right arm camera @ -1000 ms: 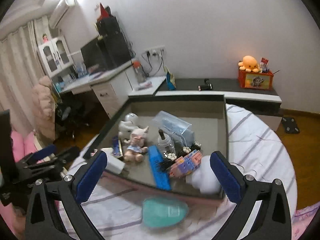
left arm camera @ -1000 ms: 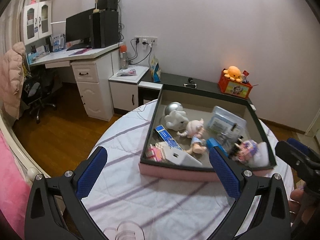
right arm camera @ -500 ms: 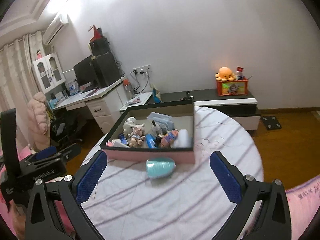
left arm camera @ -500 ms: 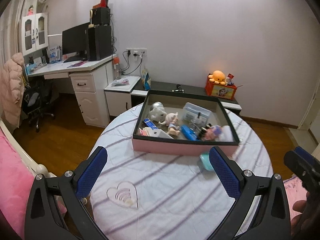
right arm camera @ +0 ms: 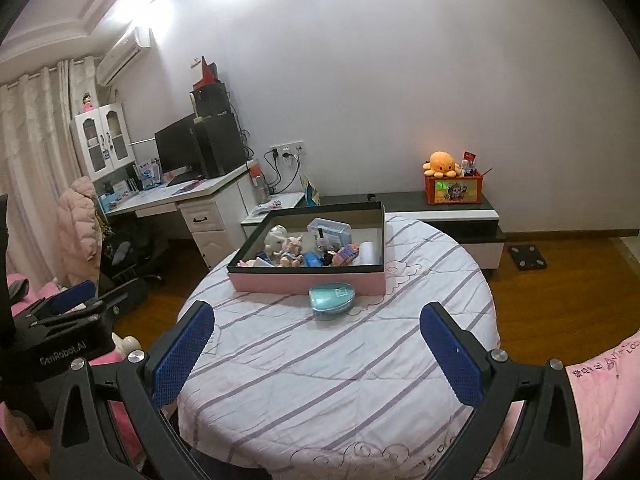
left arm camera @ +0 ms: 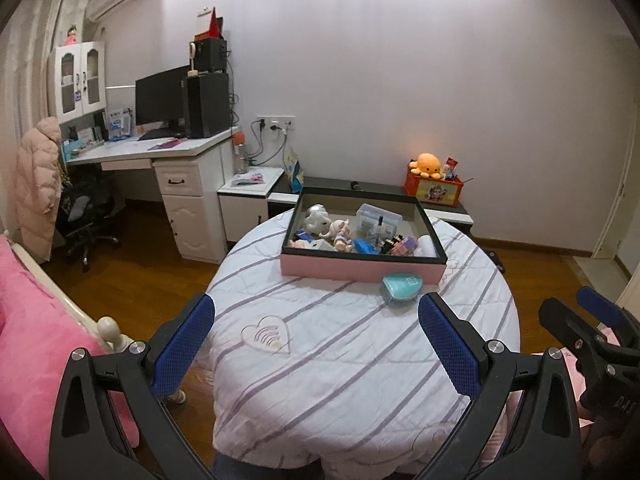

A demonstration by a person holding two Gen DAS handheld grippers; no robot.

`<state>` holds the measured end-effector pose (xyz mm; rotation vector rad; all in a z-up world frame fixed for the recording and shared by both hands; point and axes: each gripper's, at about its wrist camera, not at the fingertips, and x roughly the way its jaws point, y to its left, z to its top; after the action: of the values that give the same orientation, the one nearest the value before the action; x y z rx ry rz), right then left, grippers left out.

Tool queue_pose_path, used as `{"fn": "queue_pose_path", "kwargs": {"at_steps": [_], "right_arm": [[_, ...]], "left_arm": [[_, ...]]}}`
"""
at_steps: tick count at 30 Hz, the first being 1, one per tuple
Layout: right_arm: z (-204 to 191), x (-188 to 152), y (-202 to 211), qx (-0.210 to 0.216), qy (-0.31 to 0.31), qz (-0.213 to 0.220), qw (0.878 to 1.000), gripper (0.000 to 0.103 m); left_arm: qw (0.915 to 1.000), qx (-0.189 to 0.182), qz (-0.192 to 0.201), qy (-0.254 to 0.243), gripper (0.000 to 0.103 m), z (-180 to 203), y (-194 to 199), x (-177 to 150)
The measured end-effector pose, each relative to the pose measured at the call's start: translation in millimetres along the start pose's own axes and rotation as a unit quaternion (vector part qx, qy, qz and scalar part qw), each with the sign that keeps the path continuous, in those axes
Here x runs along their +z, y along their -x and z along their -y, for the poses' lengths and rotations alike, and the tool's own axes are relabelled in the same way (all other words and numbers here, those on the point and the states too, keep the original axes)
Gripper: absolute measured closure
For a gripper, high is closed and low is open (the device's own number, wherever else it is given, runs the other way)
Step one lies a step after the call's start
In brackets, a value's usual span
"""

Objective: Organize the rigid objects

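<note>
A pink box with a dark rim (left arm camera: 362, 269) (right arm camera: 306, 282) sits at the far side of a round table with a striped white cloth (left arm camera: 340, 356) (right arm camera: 320, 368). It holds several small toys, figures and a clear case. A teal oval case (left arm camera: 401, 286) (right arm camera: 332, 298) lies on the cloth in front of the box. My left gripper (left arm camera: 316, 348) is open and empty, well back from the table. My right gripper (right arm camera: 316, 354) is open and empty, also well back. Each gripper shows at the edge of the other's view.
A white desk (left arm camera: 160, 152) with a monitor stands at the left, with an office chair (left arm camera: 82, 216) and a pink jacket (left arm camera: 36, 184). A low dark cabinet (right arm camera: 452, 210) carries an orange toy box. A pink bed (left arm camera: 24, 320) is at the lower left.
Both grippers have pulled far back from the box. The box and teal case now look small and the whole round table is in view.
</note>
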<state>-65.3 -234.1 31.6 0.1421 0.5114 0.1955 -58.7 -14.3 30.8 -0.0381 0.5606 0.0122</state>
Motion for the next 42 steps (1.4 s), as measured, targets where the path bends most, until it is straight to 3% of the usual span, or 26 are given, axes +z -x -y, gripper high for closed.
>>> {"fn": "queue_pose_path", "kwargs": {"at_steps": [7, 16, 22, 42], "right_arm": [[-3.7, -5.5, 19.3, -0.015, -0.001, 0.009, 1.0, 0.0], [-11.9, -7.4, 30.1, -0.013, 0.01, 0.012, 1.0, 0.0], [-13.7, -7.7, 33.6, -0.011, 0.013, 0.015, 1.0, 0.0], [-11.8, -5.9, 37.5, -0.014, 0.015, 0.016, 1.0, 0.0]], "left_arm": [[0.9997, 0.007, -0.008, 0.02, 0.0, -11.7, 16.2, -9.1], [0.9994, 0.01, 0.014, 0.029, 0.0, -18.7, 35.1, -11.9], [0.9997, 0.002, -0.004, 0.025, 0.0, -16.9, 34.2, -10.9], [0.9996, -0.015, 0.01, 0.022, 0.0, -16.4, 42.6, -8.8]]}}
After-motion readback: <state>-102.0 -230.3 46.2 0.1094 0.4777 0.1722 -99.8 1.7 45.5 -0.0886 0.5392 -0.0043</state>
